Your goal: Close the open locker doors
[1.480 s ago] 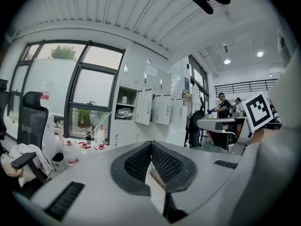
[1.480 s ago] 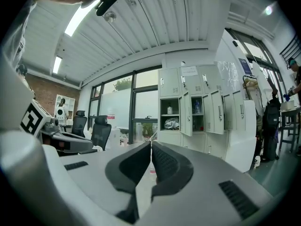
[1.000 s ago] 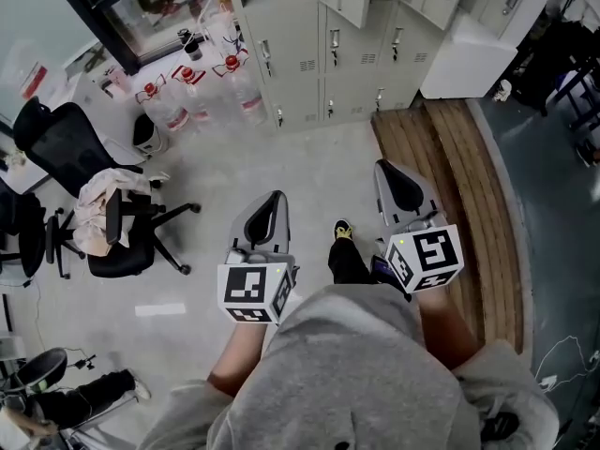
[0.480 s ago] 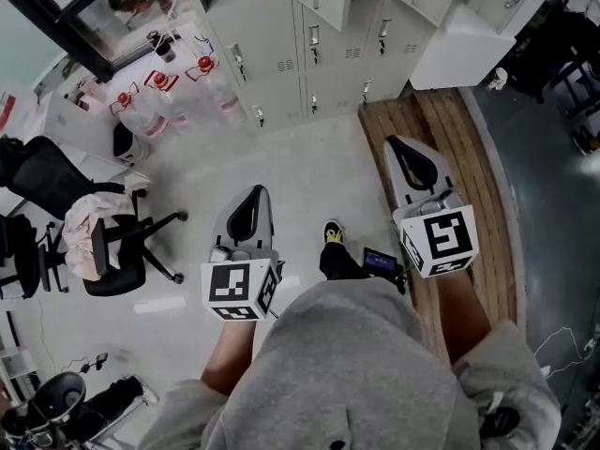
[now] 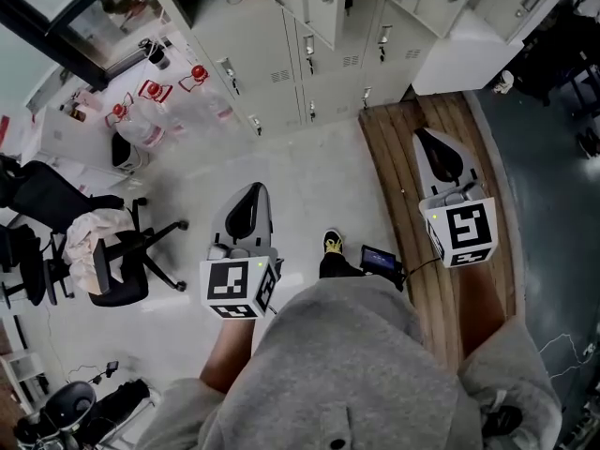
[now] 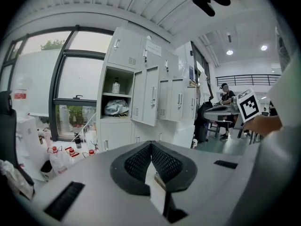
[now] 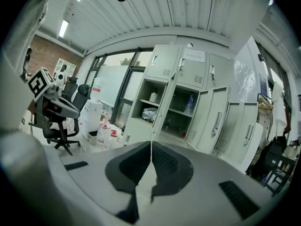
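Observation:
A bank of pale grey lockers stands ahead of me, at the top of the head view. One open door juts out toward me. In the left gripper view that door hangs beside an open compartment holding a bundle and a bottle. The right gripper view shows two open doors, one edge-on and one swung right, with open shelves between them. My left gripper and right gripper are both shut, hold nothing, and hang over the floor well short of the lockers.
Water bottles stand on the floor left of the lockers. A black office chair draped with cloth sits at the left. A wooden platform runs under my right gripper, and a white cabinet stands at its far end.
I have walked toward the lockers, which now sit nearer and lower in the head view. Both grippers travelled forward, and the right one shifted right and rolled. Jaws stayed shut.

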Demonstrator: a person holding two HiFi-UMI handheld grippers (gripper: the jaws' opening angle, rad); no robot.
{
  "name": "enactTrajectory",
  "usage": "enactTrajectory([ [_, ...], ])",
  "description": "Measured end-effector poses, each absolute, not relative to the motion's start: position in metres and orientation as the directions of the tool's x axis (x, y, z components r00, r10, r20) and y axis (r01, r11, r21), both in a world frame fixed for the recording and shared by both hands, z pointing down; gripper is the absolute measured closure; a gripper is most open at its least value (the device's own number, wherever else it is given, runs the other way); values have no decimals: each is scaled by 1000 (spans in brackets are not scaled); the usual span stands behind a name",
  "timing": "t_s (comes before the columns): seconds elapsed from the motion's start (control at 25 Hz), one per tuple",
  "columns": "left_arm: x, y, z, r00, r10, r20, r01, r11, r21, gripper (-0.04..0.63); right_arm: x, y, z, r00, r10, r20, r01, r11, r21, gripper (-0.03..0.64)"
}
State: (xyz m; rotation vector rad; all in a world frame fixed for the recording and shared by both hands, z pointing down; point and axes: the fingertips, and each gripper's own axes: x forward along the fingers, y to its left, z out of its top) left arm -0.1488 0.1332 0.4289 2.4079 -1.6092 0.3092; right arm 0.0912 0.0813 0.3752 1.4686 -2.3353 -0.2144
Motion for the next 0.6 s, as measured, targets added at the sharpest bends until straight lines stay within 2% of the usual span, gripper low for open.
enactTrajectory([
  [0.6, -134, 41, 425, 323, -896, 305, -944, -326, 40, 584, 79, -8, 394, -479, -849, 223, -813, 525, 253, 585],
])
